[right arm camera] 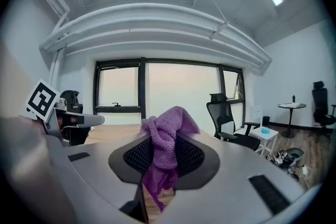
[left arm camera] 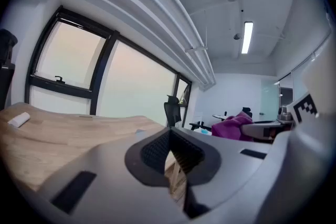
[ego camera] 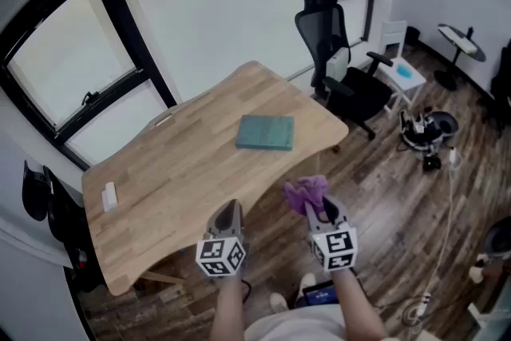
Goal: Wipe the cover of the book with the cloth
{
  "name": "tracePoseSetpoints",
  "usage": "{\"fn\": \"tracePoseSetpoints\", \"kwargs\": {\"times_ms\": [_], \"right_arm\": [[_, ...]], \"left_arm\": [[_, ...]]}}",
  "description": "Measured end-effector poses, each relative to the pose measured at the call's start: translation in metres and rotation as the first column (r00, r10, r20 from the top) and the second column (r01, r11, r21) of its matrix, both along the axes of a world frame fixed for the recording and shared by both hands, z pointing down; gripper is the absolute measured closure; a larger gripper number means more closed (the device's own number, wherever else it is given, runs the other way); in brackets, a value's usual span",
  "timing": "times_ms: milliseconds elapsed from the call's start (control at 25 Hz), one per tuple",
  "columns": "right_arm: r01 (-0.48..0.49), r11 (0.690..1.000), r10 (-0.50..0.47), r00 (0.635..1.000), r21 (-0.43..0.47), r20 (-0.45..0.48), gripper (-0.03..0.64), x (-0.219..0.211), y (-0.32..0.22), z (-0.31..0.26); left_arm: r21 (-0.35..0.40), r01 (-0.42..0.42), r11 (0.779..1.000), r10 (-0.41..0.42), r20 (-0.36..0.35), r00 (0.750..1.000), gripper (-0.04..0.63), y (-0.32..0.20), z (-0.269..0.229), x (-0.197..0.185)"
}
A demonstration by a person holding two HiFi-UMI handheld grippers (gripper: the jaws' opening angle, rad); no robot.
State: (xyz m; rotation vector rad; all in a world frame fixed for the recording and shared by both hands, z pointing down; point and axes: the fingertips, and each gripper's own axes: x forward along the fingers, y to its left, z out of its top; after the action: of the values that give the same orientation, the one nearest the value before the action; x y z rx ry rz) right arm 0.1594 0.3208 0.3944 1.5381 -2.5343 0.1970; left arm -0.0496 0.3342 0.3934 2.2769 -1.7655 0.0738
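Right claw [ego camera: 322, 210] grips purple cloth [ego camera: 306, 192]; left claw [ego camera: 229, 211] closed, empty. Book [ego camera: 266, 132] lies mid-frame on desk [ego camera: 176, 168], apart from both.

Left hand-held gripper [left arm camera: 170, 153] closed (right [right arm camera: 164, 157] seemingly clamping cloth [right arm camera: 169, 124])

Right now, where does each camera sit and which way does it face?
Head view: on the person's head, looking steeply down at table, book, left gripper, right gripper, forearms.
Left gripper view: rides that gripper, looks along its shut, empty jaws toward the windows.
Right gripper view: rides that gripper, looks along jaws shut on the cloth, toward windows.
Shared: the cloth shows in all three.
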Motion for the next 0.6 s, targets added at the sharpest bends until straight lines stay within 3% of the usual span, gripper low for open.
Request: {"fn": "tracePoseSetpoints", "kwargs": {"times_ms": [600], "right_arm": [[0.048,0.999,-0.046,0.998,-0.026,0.051,0.518,0.018,-0.039,0.007]], "left_arm": [[-0.005,0.046,0.999,-0.046,0.031,0.998,0.594,-0.029,0.000,0.020]]}}
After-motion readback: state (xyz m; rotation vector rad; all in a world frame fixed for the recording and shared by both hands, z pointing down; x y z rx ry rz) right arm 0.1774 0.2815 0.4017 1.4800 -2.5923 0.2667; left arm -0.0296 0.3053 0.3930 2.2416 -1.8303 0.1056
